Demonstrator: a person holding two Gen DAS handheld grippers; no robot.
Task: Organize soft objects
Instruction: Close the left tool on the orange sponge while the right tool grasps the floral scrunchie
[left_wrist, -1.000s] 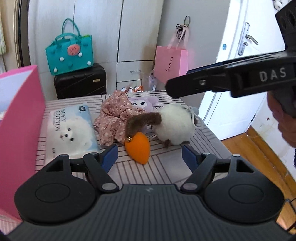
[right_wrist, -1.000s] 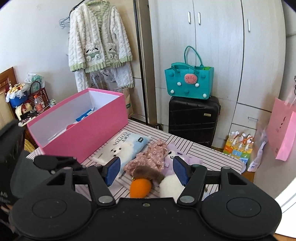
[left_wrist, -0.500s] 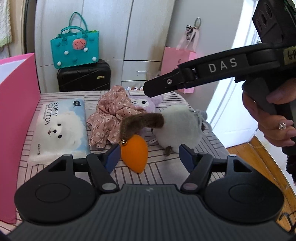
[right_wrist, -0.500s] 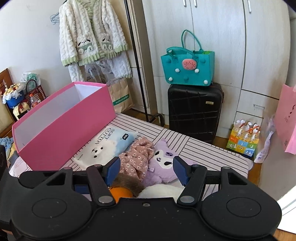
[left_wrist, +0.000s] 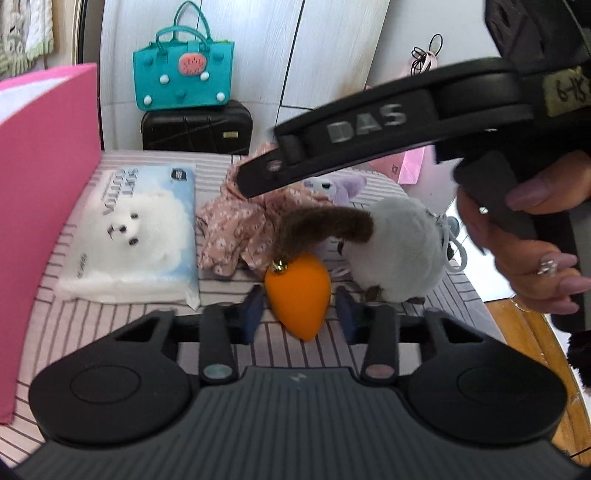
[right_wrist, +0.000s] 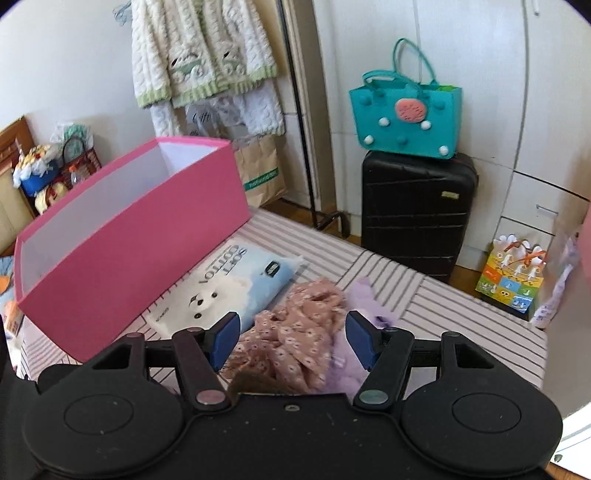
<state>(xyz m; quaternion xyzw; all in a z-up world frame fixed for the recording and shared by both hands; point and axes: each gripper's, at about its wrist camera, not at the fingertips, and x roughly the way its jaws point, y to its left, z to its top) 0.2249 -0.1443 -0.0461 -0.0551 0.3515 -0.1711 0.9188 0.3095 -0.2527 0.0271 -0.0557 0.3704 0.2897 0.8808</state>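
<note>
Carrot-shaped orange plush (left_wrist: 298, 300) lies on the striped table (left_wrist: 110, 328) right between the blue pads of your left tongs (left_wrist: 300, 309), which are closing around it; a narrow gap still shows on each side, so the pads are not yet pressing. A small gold loop ties its top to the brown furry tail (left_wrist: 325, 229) of a round grey-white plush (left_wrist: 402, 247) resting just to its right. Behind them sits a crumpled pink floral cloth (left_wrist: 236, 229) with a lilac plush (left_wrist: 340, 184) touching its far side. To the left lies a soft cotton tissue pack (left_wrist: 133, 236) printed with a white puppy, beside the tall pink box (right_wrist: 140, 236). Your right tongs (right_wrist: 291, 338) hover over the floral cloth and the lilac plush with the jaws standing wide apart, gripping nothing. Your right hand (left_wrist: 532, 236) wraps its handle. Off past the table, a teal felt bag (right_wrist: 402, 114) stands on a black suitcase (right_wrist: 413, 210).
</note>
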